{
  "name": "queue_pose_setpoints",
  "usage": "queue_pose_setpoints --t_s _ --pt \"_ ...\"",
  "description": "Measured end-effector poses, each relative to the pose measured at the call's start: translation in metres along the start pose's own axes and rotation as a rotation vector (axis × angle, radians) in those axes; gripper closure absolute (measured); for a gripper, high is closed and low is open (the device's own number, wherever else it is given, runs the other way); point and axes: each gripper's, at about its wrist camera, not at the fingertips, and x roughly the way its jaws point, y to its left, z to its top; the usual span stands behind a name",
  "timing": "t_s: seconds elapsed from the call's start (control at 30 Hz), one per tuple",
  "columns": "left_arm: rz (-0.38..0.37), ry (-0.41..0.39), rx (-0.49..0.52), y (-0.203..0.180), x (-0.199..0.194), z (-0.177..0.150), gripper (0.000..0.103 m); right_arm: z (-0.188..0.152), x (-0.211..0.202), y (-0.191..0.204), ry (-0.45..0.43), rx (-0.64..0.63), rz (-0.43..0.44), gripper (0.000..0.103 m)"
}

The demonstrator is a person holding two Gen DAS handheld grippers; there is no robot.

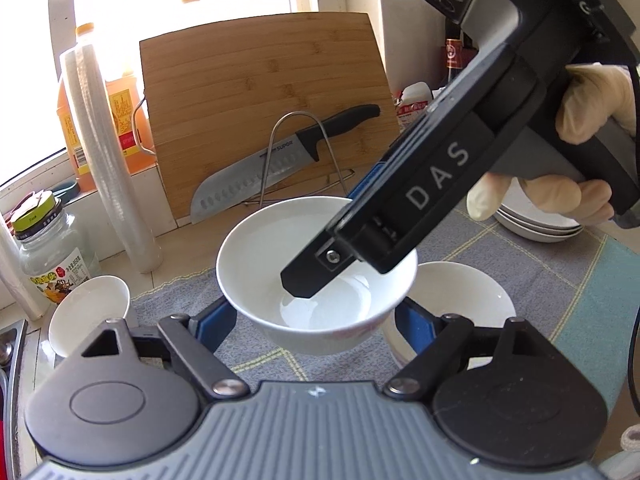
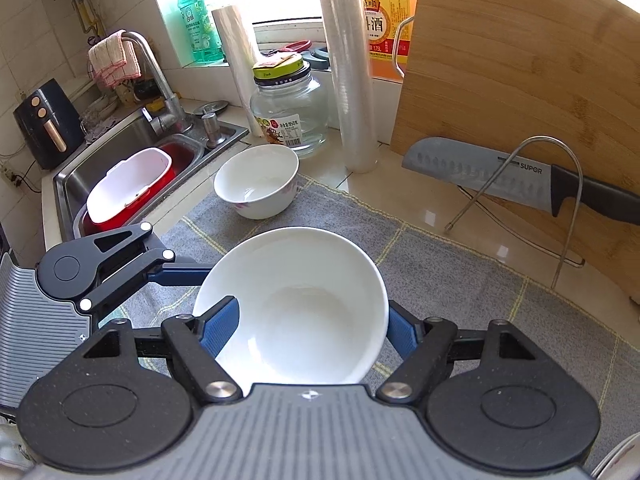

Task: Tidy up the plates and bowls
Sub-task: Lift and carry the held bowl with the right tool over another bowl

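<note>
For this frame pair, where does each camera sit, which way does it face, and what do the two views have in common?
Left wrist: sits on the left gripper, looking down-forward at a held white bowl, bamboo cutting board and knife; the right gripper and a gloved hand cross it.
Right wrist: sits on the right gripper, facing the same bowl, sink and glass jar; the left gripper shows.
Shared: bowl, board, knife, jar, grey mat.
</note>
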Motion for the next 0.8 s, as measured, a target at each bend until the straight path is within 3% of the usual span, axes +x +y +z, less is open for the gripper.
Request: queue_pose_setpoints --t_s 0.8 --pt "-0.099 0.002 0.076 -0.062 -0.009 0.006 0.017 -0.06 -0.049 -0.008 0.008 0.069 -0.082 0.021"
